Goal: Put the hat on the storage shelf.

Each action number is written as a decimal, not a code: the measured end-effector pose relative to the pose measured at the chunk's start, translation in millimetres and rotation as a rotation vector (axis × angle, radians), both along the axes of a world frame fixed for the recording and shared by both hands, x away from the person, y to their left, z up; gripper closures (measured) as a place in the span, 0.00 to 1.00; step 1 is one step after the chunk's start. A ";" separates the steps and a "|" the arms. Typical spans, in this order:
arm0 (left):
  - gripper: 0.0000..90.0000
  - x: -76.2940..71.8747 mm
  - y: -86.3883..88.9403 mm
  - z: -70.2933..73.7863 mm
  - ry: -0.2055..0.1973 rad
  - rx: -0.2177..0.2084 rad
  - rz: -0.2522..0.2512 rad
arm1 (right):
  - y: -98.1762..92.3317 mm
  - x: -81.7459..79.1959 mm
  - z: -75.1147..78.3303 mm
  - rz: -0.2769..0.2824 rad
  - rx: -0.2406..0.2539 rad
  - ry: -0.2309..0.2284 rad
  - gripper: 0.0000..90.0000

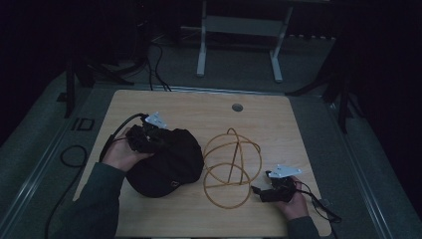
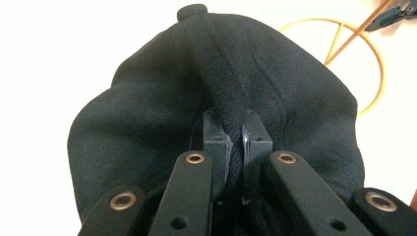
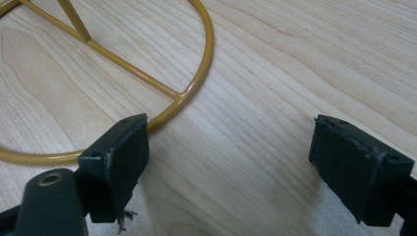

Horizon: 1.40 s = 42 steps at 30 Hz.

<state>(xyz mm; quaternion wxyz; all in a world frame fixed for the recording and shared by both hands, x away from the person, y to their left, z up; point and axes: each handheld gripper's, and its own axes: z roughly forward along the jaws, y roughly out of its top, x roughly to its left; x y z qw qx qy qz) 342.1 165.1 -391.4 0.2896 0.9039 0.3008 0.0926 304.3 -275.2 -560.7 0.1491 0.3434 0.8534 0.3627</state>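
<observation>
Left gripper (image 2: 236,140) pinches black cap (image 2: 216,98), hiding its brim.

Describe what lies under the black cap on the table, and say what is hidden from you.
The black cap rests on the wooden table, pinched by the left gripper. Its fabric covers whatever is beneath or inside, so that cannot be seen.

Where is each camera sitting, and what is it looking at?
High view: above the person's side, looking down at the table; both forearms and each tool show, left tool, right tool.
Left gripper view: rides the left tool, whose jaws pinch the black cap.
Right gripper view: rides the right tool, jaws wide apart beside the yellow wire stand.
All views share the stand.
</observation>
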 end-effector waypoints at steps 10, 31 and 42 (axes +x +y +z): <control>0.94 2.7 0.4 13.9 -0.013 0.001 -0.021 | 0.0 0.0 0.0 0.000 0.000 0.000 0.17; 0.94 7.1 2.6 37.8 -0.036 -0.012 -0.062 | 0.0 0.0 0.1 0.000 -0.001 0.000 0.17; 0.94 7.7 2.5 49.9 -0.044 0.008 -0.100 | -0.1 0.0 0.1 0.000 -0.001 0.000 0.17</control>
